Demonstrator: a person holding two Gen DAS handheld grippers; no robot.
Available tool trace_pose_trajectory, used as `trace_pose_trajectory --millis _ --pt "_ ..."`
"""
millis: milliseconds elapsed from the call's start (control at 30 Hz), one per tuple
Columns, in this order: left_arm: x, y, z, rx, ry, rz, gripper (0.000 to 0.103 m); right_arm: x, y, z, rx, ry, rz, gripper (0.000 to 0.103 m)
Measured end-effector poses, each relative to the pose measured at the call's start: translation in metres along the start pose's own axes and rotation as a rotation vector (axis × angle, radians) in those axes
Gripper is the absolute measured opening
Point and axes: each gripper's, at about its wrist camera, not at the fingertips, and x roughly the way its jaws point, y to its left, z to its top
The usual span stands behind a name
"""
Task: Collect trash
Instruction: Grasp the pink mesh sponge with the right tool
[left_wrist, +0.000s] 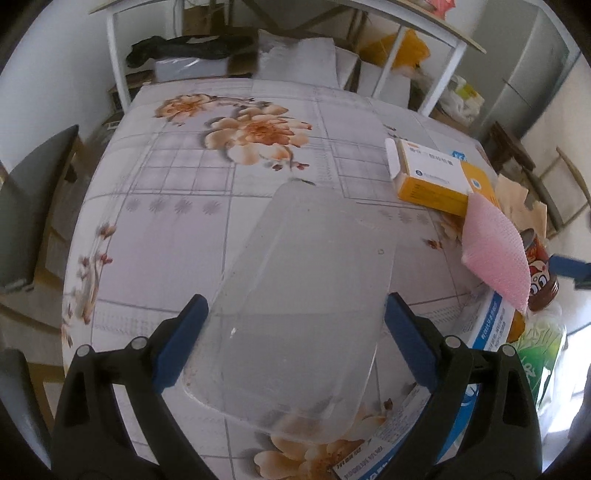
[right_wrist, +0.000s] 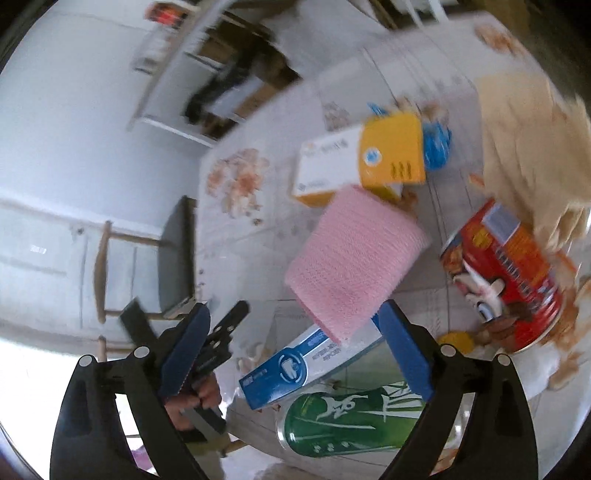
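My left gripper (left_wrist: 295, 314) is shut on a clear plastic tray (left_wrist: 306, 288), its blue pads against both long sides, held over the floral table (left_wrist: 166, 184). My right gripper (right_wrist: 295, 328) is open; its right pad touches a pink sponge cloth (right_wrist: 354, 266) that hangs in the air over the trash pile, the left pad stands well clear. The same pink cloth (left_wrist: 495, 251) shows in the left wrist view. Under it lie a blue toothpaste box (right_wrist: 295, 365), a green can (right_wrist: 347, 421), a red can (right_wrist: 506, 273) and a yellow-white carton (right_wrist: 362, 162).
Crumpled brown paper (right_wrist: 532, 147) lies at the table's right side. A grey chair (left_wrist: 33, 206) stands left of the table. A white shelf frame (left_wrist: 436, 62) with boxes and bags stands behind it. The right wrist view is motion-blurred.
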Motion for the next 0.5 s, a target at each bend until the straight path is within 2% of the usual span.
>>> trace_pose_trajectory --millis 300,500 --pt "0.001 0.002 -0.003 -0.023 -0.018 -0.016 0.092 0.042 -0.022 0.008 0.197 0.045 -0.126 0.09" --pt "0.001 0.002 -0.005 -0.024 -0.029 -0.025 0.092 0.063 -0.031 0.014 0.242 0.048 -0.156 0.09"
